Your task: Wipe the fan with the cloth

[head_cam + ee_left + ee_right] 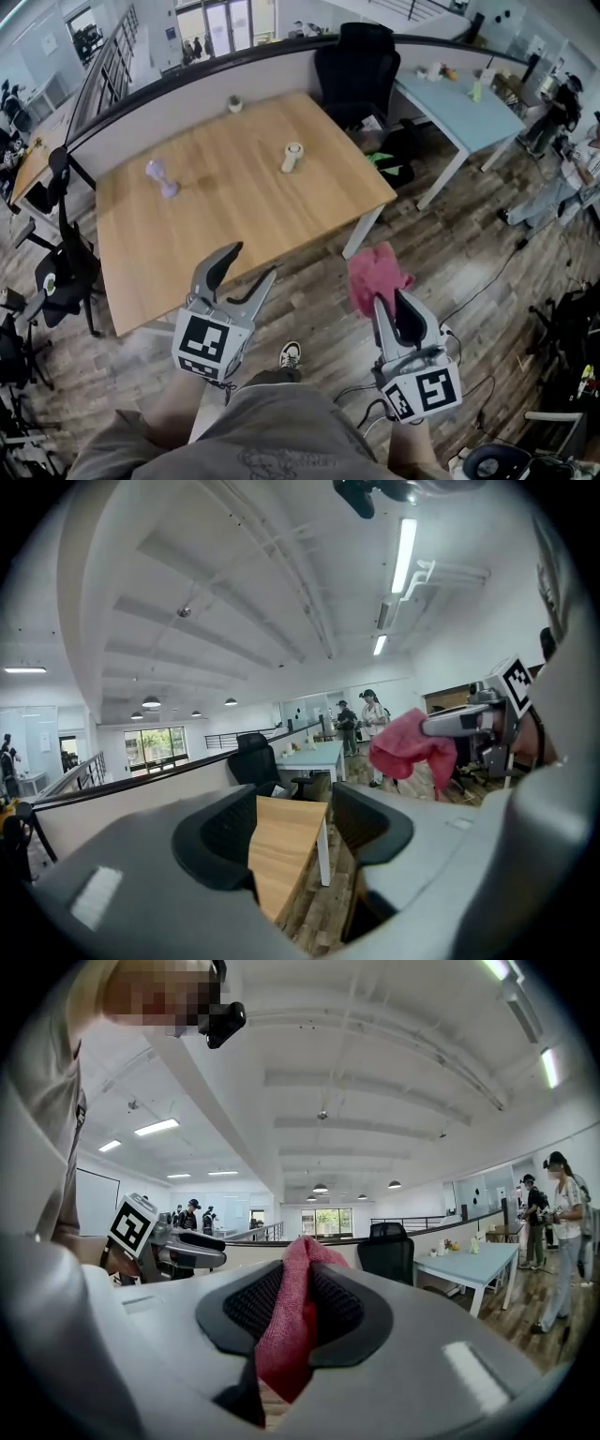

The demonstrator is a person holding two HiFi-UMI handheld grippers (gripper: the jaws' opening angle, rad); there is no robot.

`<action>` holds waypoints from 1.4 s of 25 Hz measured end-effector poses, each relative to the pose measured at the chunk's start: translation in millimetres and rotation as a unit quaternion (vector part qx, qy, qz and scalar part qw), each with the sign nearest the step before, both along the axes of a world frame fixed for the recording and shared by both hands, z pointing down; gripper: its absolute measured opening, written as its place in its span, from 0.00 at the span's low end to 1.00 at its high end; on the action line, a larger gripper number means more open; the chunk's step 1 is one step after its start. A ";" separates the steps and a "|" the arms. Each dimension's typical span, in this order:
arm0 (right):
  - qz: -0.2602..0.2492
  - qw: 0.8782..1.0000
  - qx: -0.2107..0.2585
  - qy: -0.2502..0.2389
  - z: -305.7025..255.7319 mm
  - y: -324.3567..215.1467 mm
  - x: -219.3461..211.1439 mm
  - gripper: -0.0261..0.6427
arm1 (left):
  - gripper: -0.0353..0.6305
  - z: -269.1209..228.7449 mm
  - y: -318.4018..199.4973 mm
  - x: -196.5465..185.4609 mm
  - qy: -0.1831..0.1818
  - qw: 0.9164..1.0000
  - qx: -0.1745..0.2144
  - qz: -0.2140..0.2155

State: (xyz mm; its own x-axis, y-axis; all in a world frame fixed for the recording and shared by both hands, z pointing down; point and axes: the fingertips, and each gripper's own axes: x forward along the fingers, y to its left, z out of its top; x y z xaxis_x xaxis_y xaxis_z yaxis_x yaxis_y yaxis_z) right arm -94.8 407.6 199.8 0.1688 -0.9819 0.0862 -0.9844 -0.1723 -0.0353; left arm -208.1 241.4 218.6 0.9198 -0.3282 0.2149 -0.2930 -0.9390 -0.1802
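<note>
A small purple object [161, 176], possibly the fan, lies on the left of the wooden table [244, 216]; a cream one [292, 157] stands near the middle. Both are too small to tell apart with certainty. My left gripper [251, 262] is open and empty, held in front of the table's near edge. In the left gripper view its jaws [292, 822] frame the table corner. My right gripper [392, 302] is shut on a pink cloth [373, 274] over the wooden floor, right of the table. The cloth [291, 1321] hangs between the pads in the right gripper view.
A black office chair [356, 66] stands behind the table's far right corner. A light blue table [459, 108] is at the right, with people beyond it. Black chairs [61, 272] crowd the left side. Cables [487, 281] trail over the floor at right.
</note>
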 end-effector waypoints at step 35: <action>-0.166 0.985 -0.047 0.021 21.4 -292.6 229.5 0.18 | 0.43 20.6 -217.8 198.1 -0.013 0.994 -0.031 -0.102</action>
State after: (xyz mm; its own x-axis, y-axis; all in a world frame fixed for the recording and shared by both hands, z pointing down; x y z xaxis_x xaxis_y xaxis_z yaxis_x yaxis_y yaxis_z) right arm 134.8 115.0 221.1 -0.1539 -0.9717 0.1790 -0.9874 0.1579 0.0082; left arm -10.1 23.6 239.2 0.8291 -0.4937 0.2626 -0.4753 -0.8695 -0.1340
